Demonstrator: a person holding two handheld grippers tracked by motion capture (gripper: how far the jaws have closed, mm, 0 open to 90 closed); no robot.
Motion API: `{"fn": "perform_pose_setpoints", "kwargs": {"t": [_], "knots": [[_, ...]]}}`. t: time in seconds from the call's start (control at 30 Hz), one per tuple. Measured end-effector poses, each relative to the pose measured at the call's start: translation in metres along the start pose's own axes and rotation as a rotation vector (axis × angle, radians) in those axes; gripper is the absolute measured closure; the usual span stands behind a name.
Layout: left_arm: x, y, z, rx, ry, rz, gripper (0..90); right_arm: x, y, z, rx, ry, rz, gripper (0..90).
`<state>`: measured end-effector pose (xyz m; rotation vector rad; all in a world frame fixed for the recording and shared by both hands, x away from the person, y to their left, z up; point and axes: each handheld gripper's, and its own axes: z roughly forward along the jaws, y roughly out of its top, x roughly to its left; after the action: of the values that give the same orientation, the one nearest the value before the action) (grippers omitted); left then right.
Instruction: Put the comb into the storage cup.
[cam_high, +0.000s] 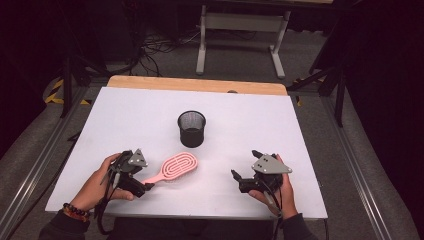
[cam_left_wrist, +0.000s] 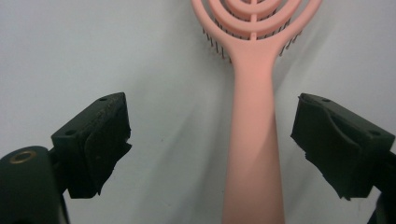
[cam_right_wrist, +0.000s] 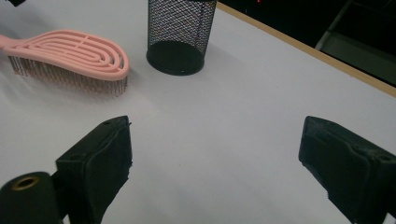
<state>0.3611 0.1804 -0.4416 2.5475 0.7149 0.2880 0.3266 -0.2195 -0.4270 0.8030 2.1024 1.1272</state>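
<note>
I see pink hairbrush (cam_high: 176, 169) flat on white table (cam_high: 260, 125), bristles down, handle between my left gripper (cam_left_wrist: 210, 140) fingers, spread wide, not touching. Black mesh cup (cam_high: 191, 128) just beyond. Right gripper (cam_right_wrist: 215, 158) fingers wide, empty.

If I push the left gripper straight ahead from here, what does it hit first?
The left gripper is open, with the pink hairbrush's handle between its jaws, nearer the right one. Going straight on, it would probably meet the hairbrush head first, though depth is hard to judge.
</note>
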Motion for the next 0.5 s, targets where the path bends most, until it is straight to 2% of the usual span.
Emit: {"fn": "perform_pose_setpoints", "kwargs": {"t": [0.03,0.3,0.5], "knots": [[0.0,0.002,0.003,0.021,-0.003,-0.009,12.5,0.0,0.0,0.0,0.0,0.0,0.0,10.1],[0.003,0.016,0.015,0.049,-0.105,0.013,15.8,0.0,0.0,0.001,0.003,-0.002,0.006,10.1],[0.001,0.026,0.024,0.082,-0.125,0.041,22.0,-0.001,0.0,0.001,-0.003,-0.004,0.009,9.8]]}}
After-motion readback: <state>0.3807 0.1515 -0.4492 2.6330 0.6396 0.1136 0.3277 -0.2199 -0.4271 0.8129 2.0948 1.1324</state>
